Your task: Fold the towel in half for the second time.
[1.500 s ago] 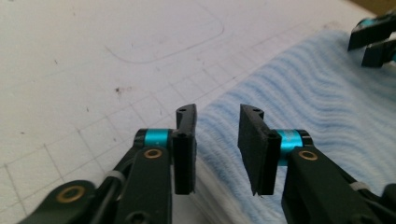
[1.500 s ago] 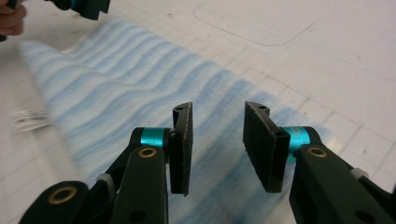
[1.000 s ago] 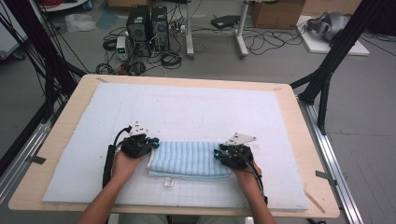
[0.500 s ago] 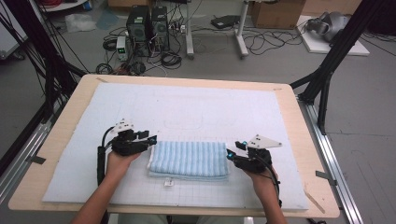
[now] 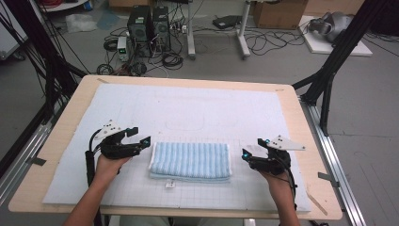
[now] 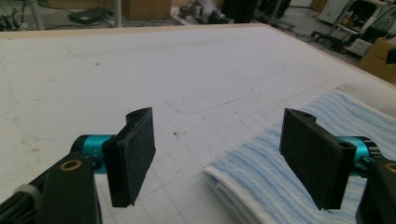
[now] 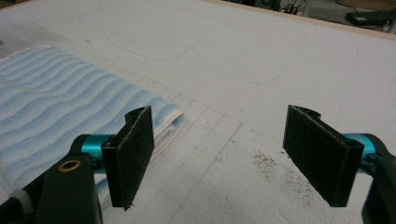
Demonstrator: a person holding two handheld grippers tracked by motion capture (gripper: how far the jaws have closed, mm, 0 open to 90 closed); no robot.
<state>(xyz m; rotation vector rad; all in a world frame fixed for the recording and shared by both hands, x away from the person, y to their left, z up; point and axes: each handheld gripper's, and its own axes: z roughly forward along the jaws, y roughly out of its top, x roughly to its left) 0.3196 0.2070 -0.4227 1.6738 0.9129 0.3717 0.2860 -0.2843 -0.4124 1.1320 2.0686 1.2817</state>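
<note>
Towel (image 5: 190, 161) folded between open grippers

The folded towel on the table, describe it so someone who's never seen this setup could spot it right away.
Start at the wooden table and the white mat covering most of it. Near the mat's front edge, between the left gripper and the right gripper, lies the folded towel. It is the mat's one soft thing, light blue with fine white stripes.

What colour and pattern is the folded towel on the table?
Light blue with white stripes on the folded towel, clearest in the right gripper view.
</note>
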